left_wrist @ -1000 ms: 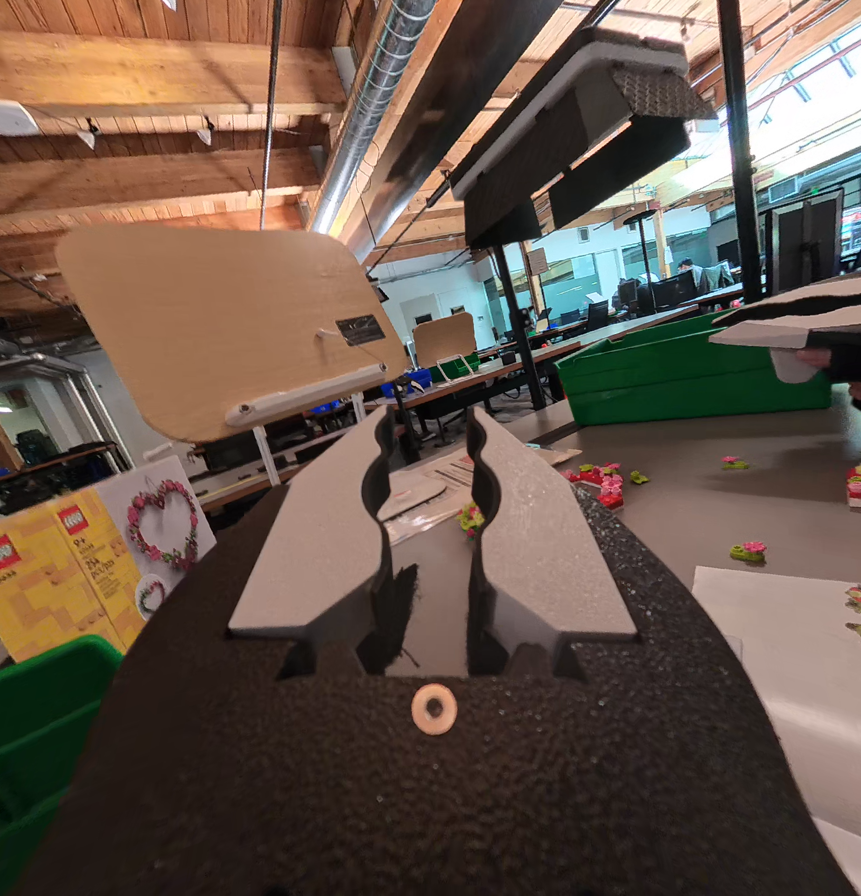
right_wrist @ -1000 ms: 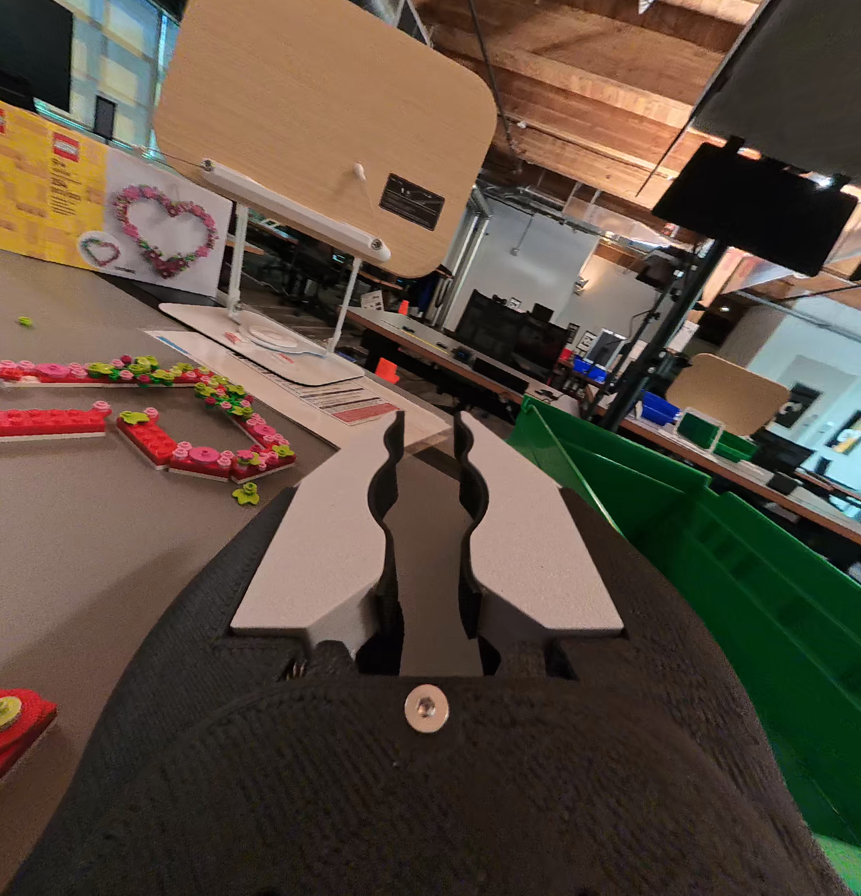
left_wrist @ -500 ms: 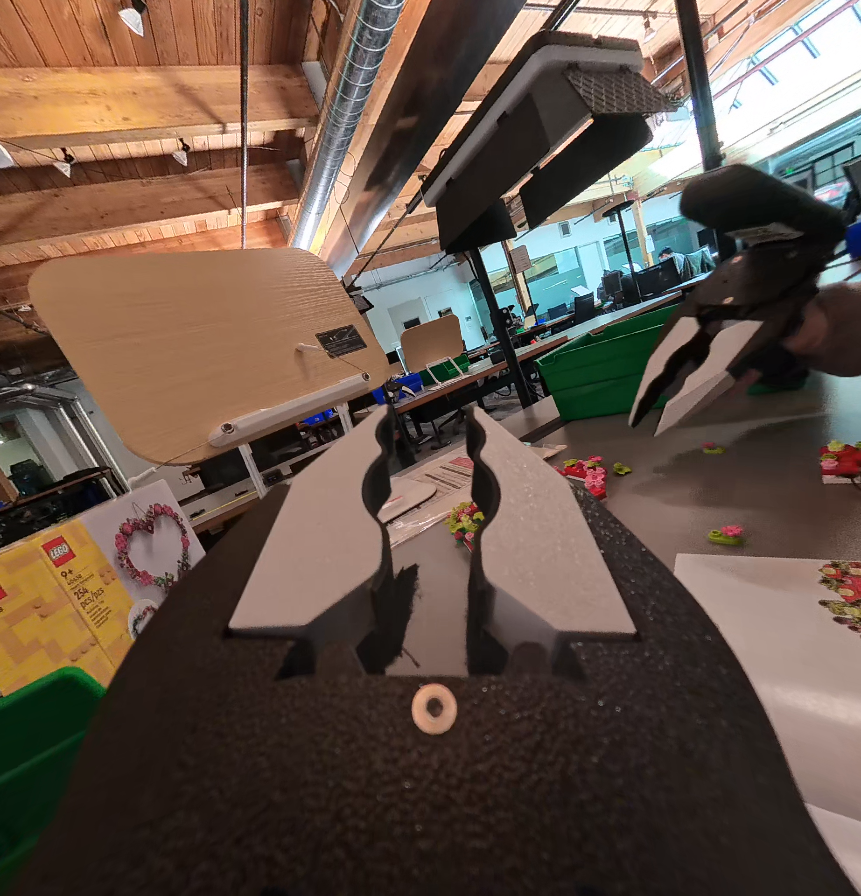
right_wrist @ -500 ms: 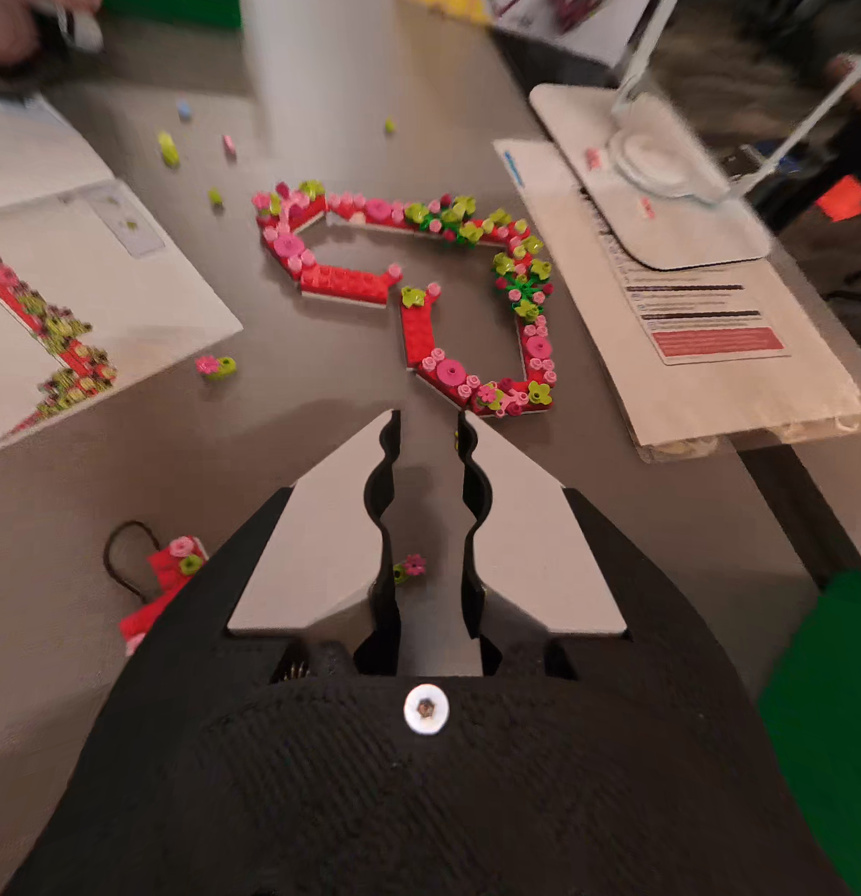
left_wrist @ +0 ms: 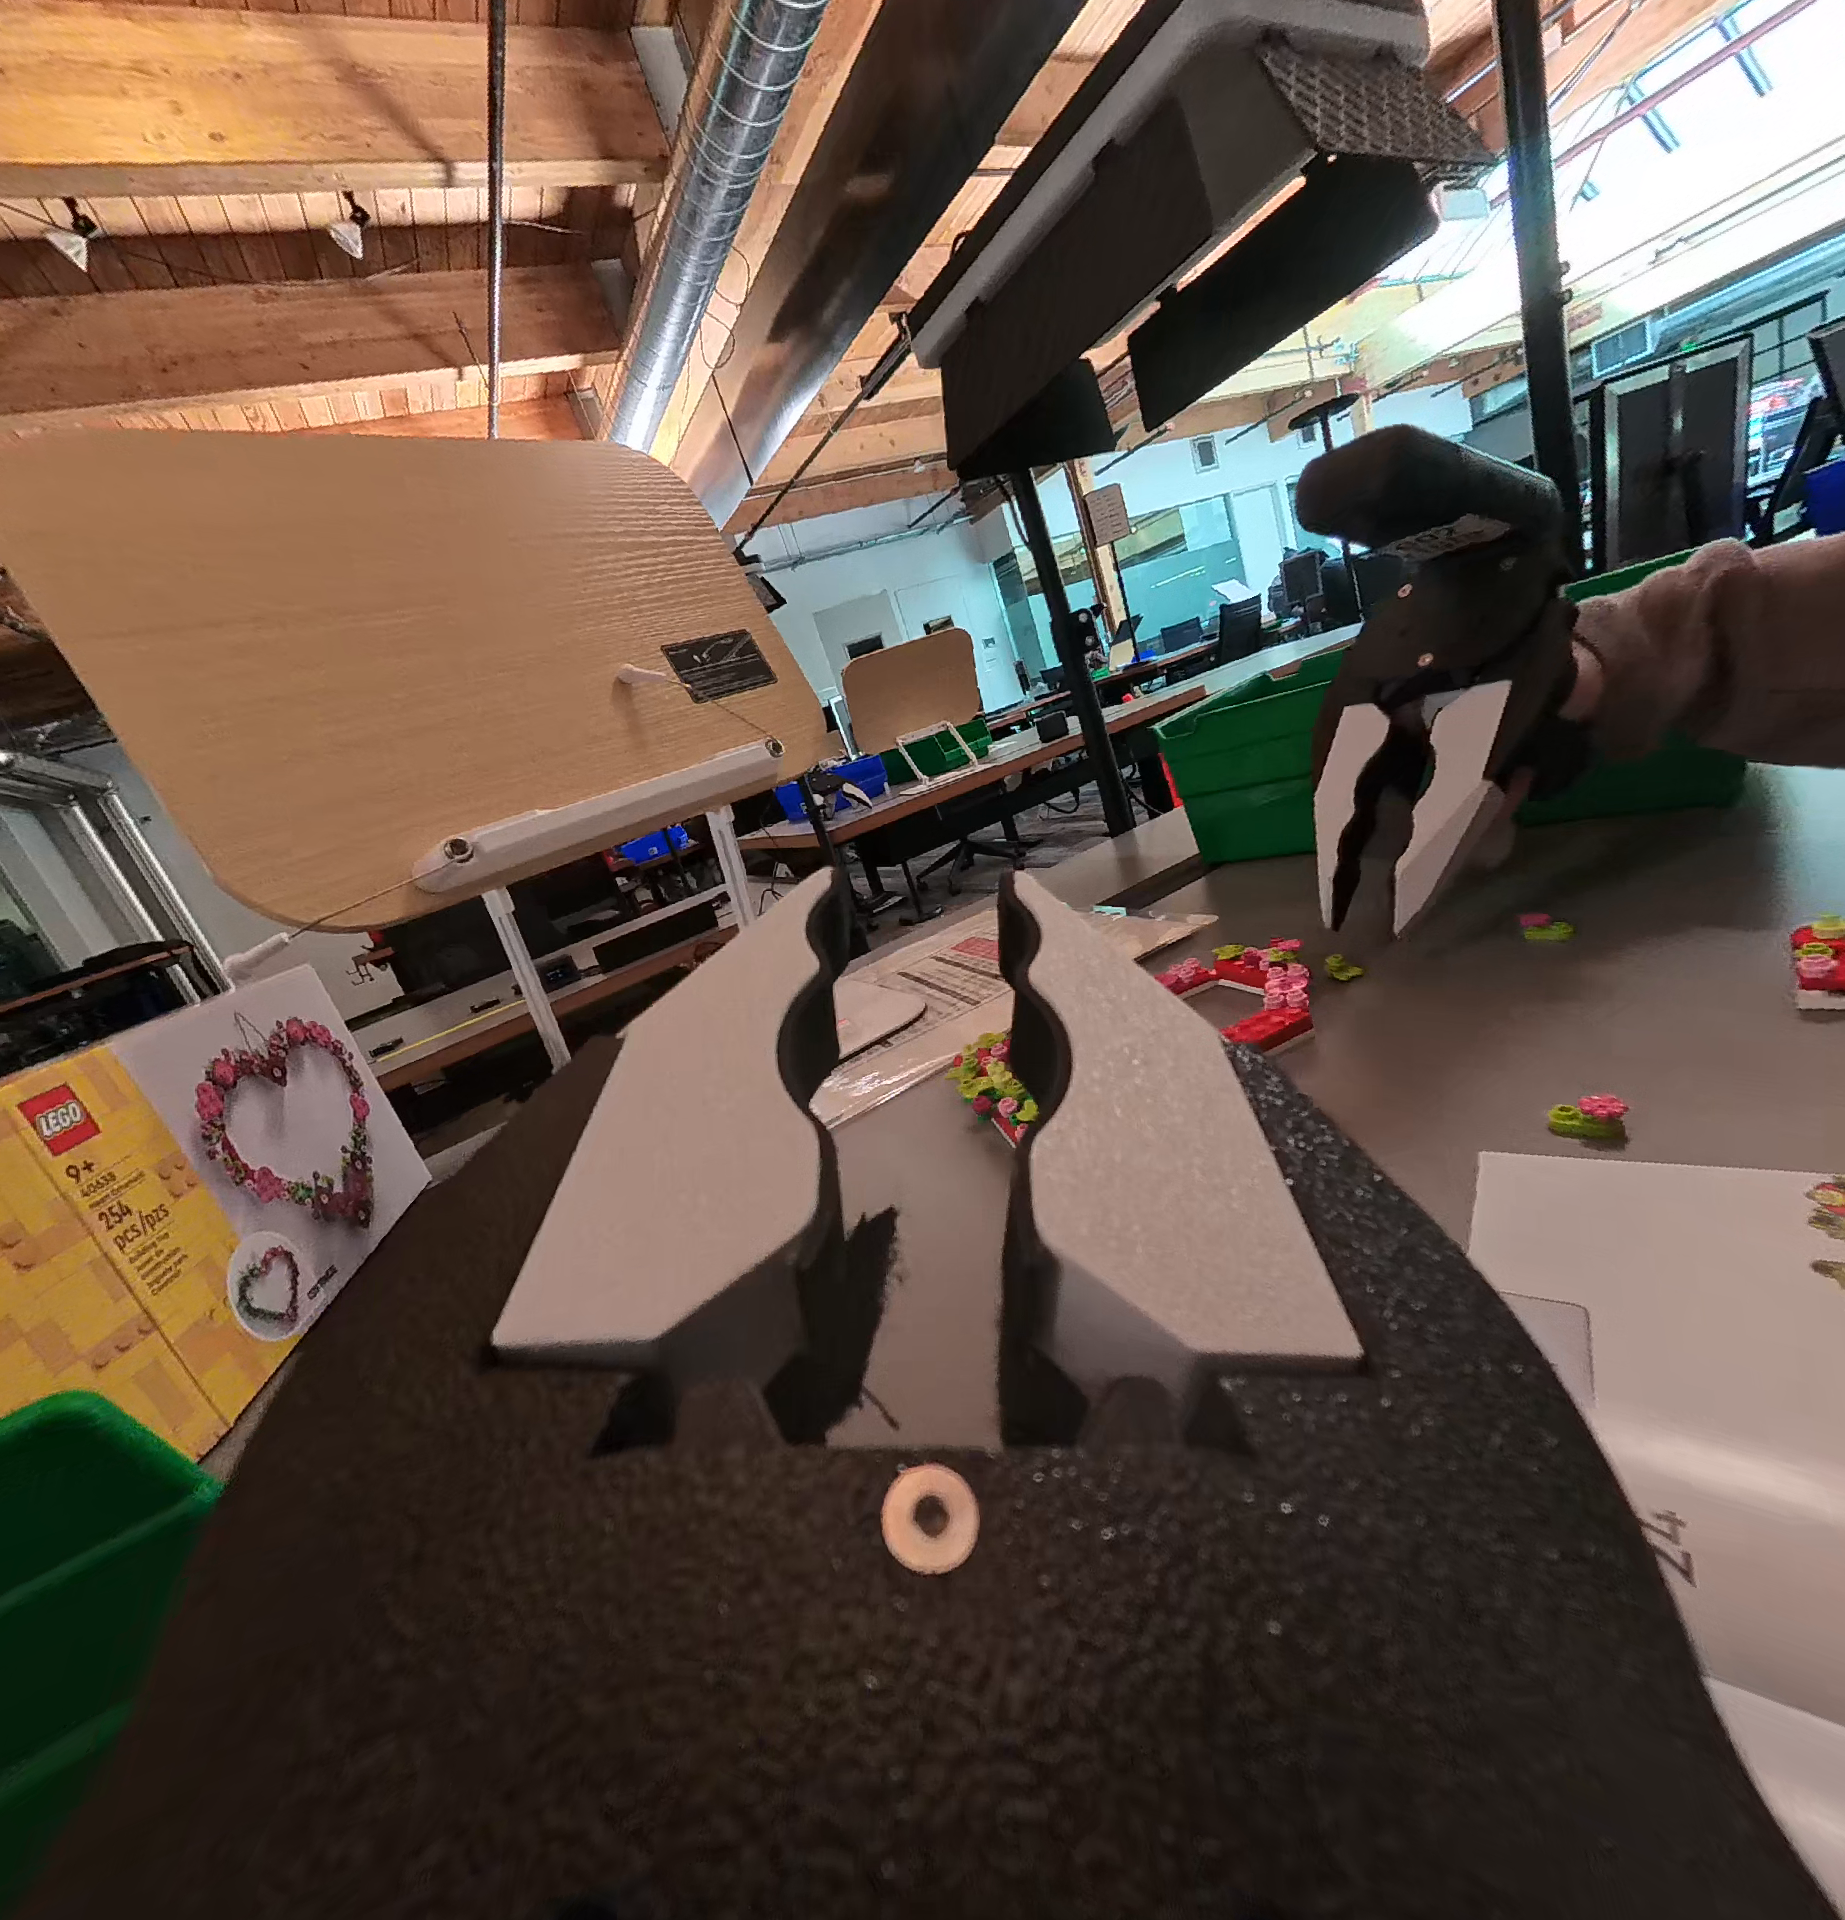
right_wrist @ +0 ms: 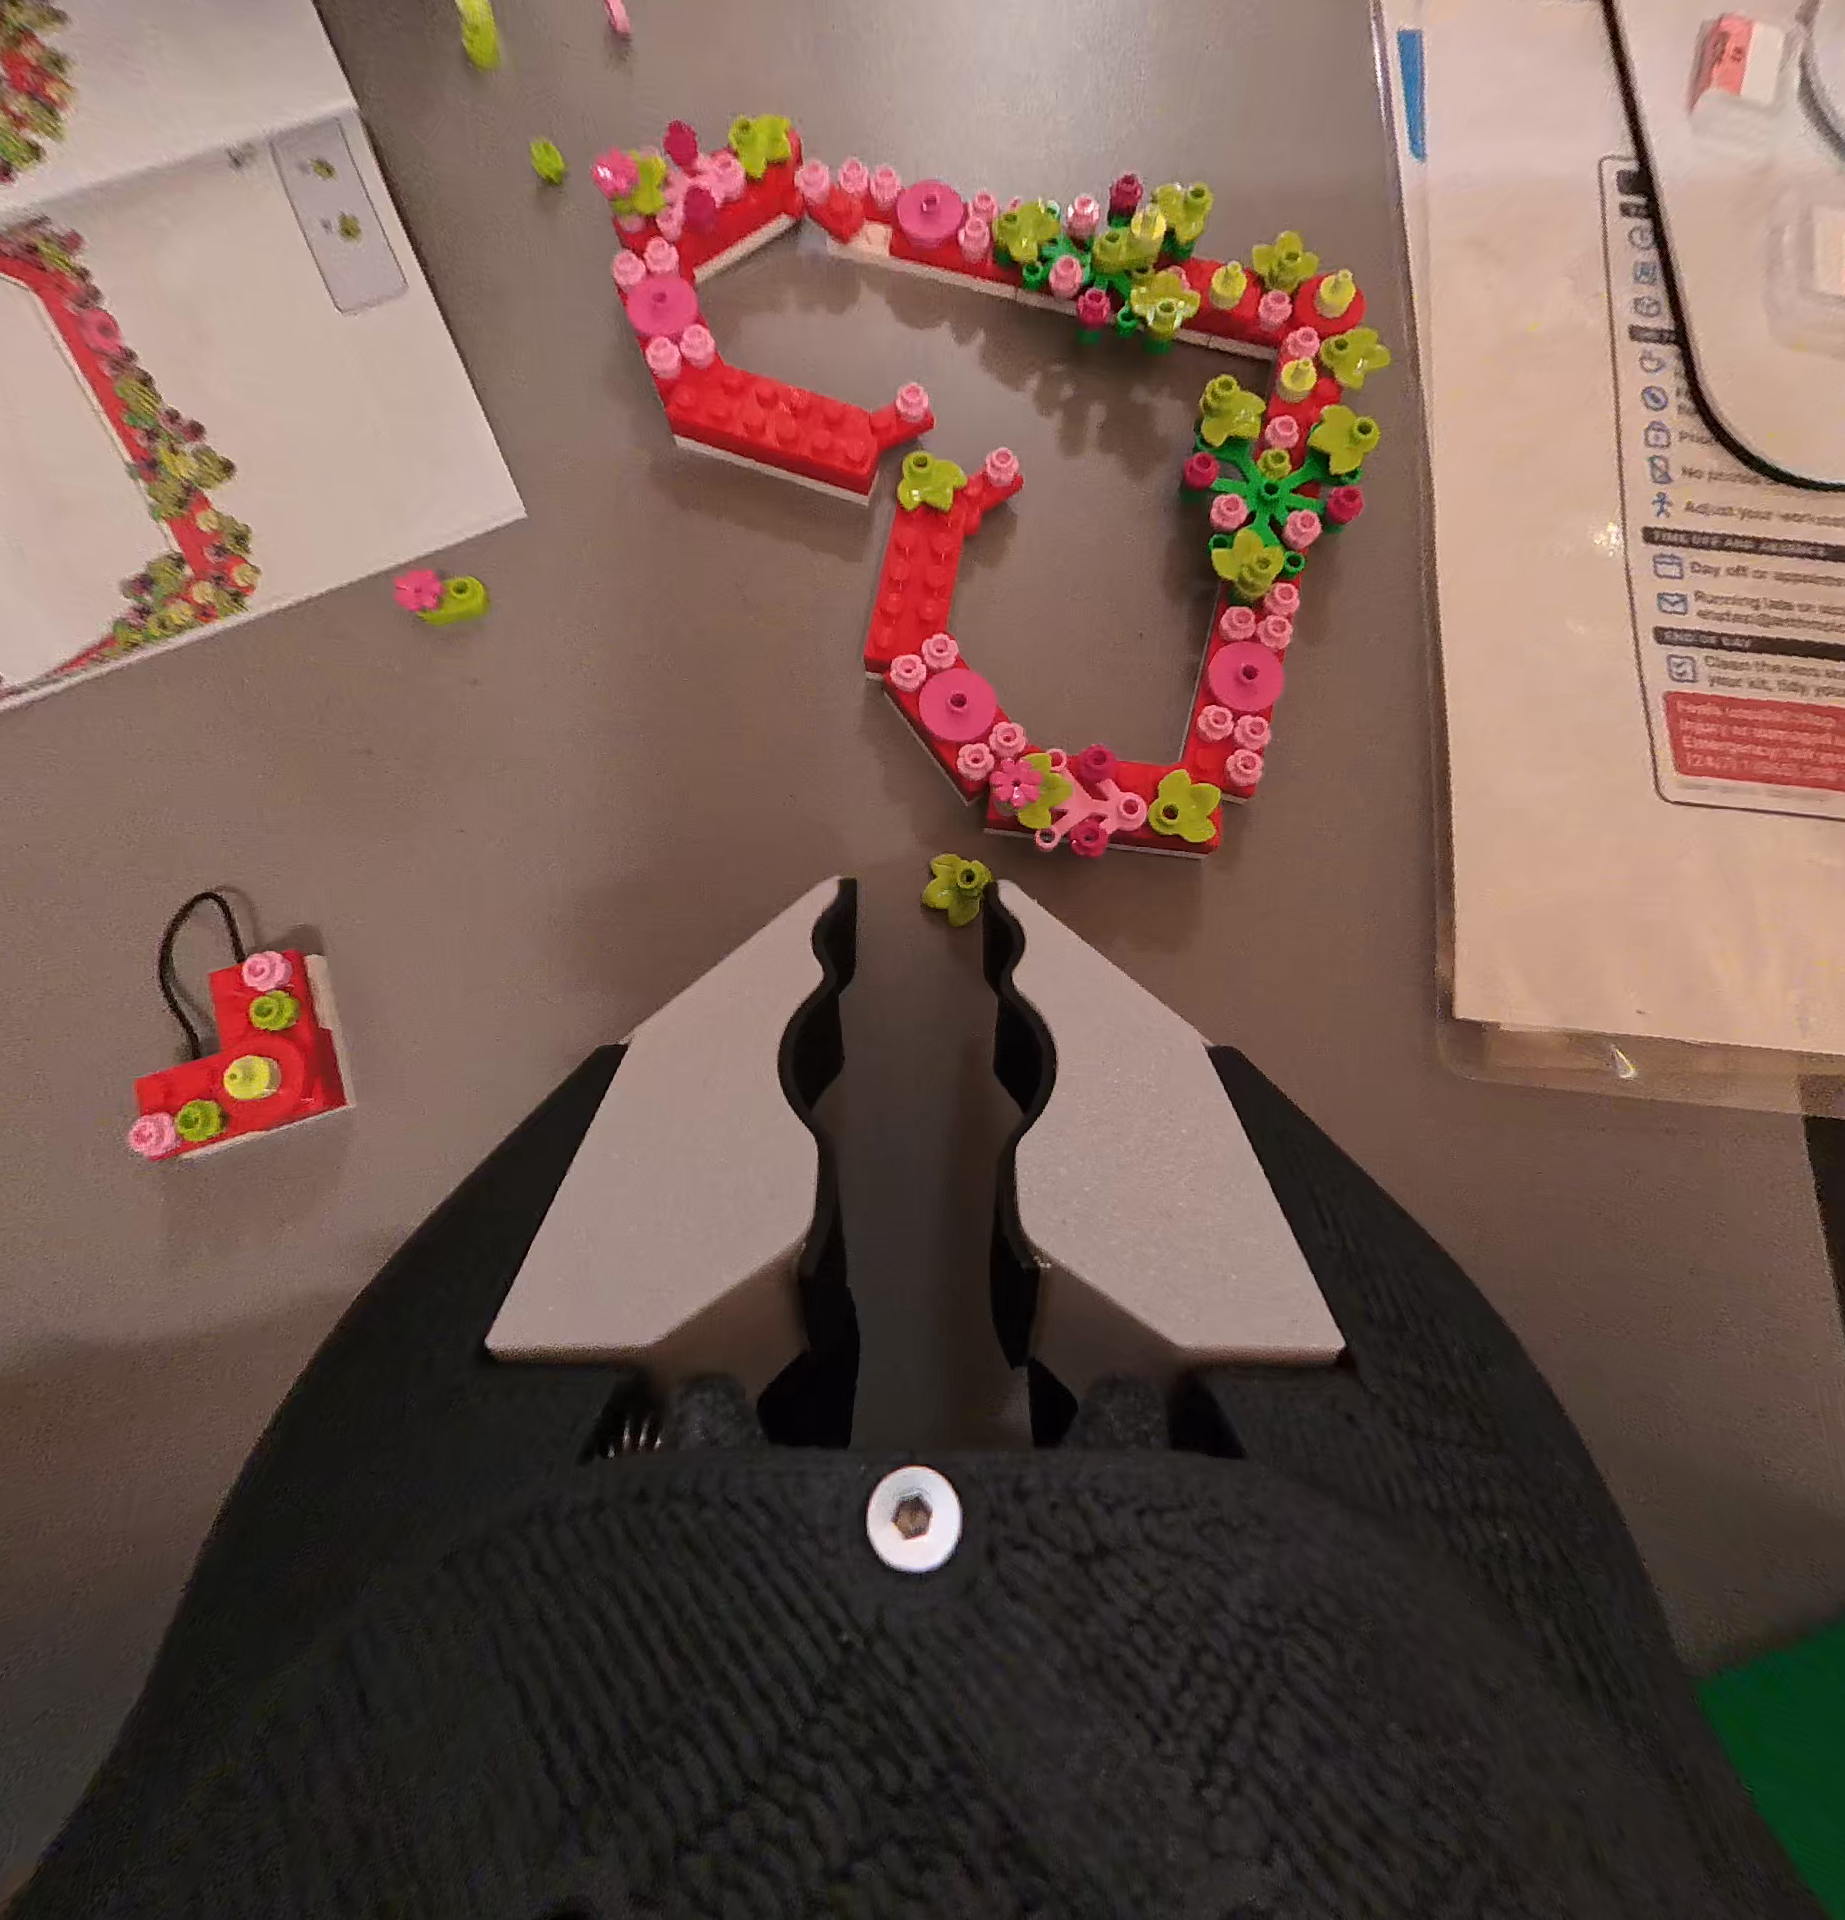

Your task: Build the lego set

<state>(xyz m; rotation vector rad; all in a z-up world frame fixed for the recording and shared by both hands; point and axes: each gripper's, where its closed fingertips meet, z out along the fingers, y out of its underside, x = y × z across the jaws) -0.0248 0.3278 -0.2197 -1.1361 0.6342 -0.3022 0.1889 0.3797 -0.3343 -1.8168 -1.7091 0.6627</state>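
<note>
- The table is grey and flat, and the lego pieces lie spread over it.
- The right claw points down at the table with its two fingers apart, and it grips nothing.
- The left claw is held up over the near side of the table, pointing across the room, with its fingers apart and empty too.
- The heart is a big red lego frame, not joined all the way round, lying on the table just past the right claw's tips.
- Pink flowers and green leaves sit on top of its red bricks, most of them along its far and right sides.
- A white page with a picture of the heart lies to the left of it.
- A red corner piece with a black string loop lies well to the left of the right claw.
- A small green leaf lies right at the tips of the right claw, just beside its right finger, between the claw and the heart.
- A tiny pink flower on a green bit lies alone, near the page's edge.
</note>
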